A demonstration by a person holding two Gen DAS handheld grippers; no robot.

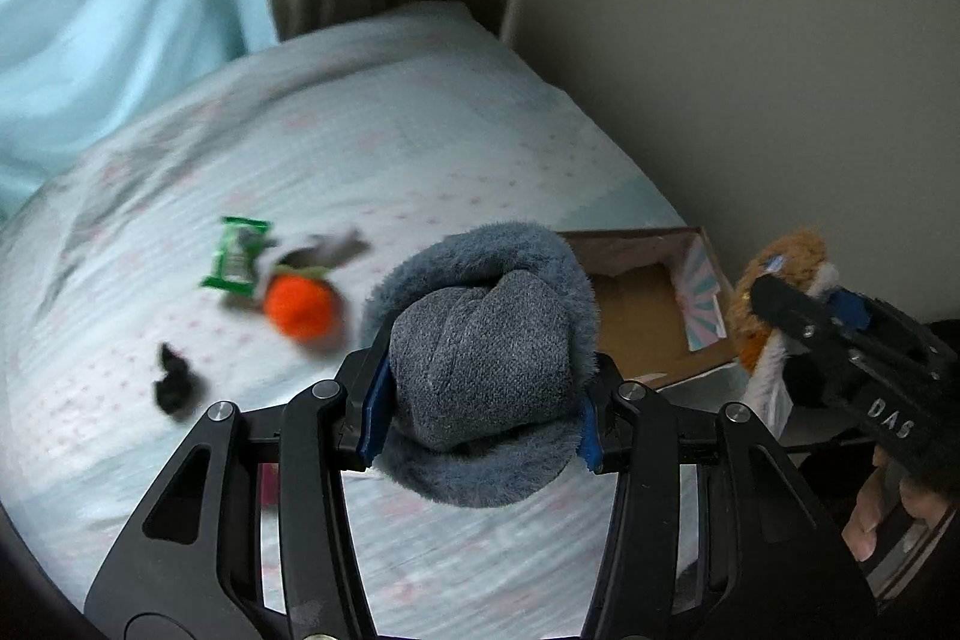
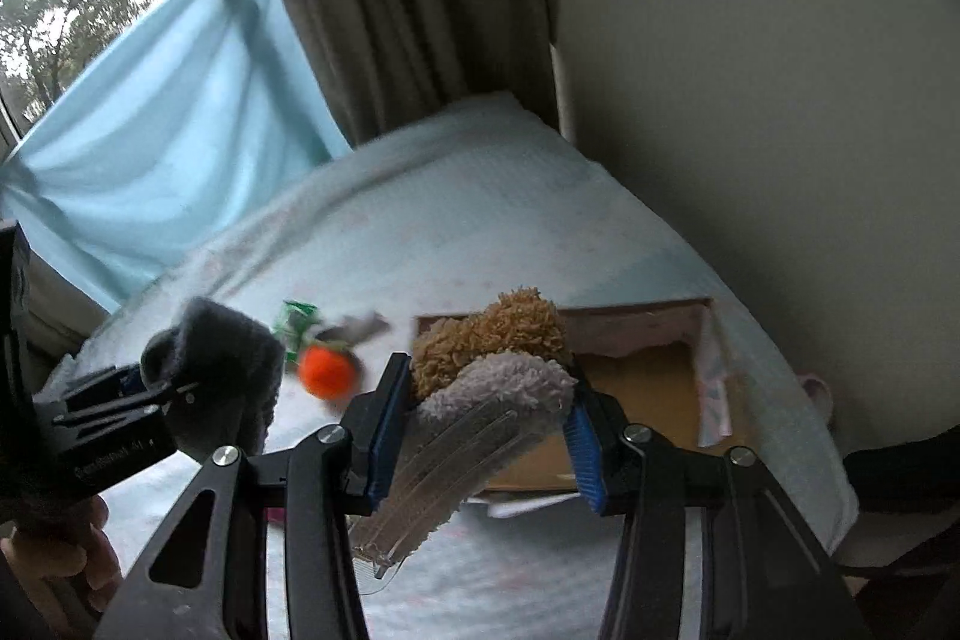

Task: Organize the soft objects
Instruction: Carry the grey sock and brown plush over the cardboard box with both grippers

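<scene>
Bed [image 1: 420, 112], pale blue cover with pink dots, carries everything. Toward its left edge lies a small black scrap [image 1: 174, 385], blurred. Further in, near the middle of the bed: a green wrapper [image 1: 235, 253], a grey scrap [image 1: 330, 247] just behind it, and an orange pom-pom ball [image 1: 300, 307] touching or just beside the wrapper; you cannot tell which.

Your left gripper [image 1: 480, 403] is clamped on a grey fuzzy rolled sock [image 1: 480, 340], held above the bed, its blue pads pressed into both sides.

Right of it, a cardboard box [image 2: 660, 370] sits open near the bed's right edge.

Your right gripper [image 2: 483, 421] is pinching a brown-and-white plush item [image 2: 498, 358] with a clear plastic strip hanging below it, held over the box's near left corner.
</scene>
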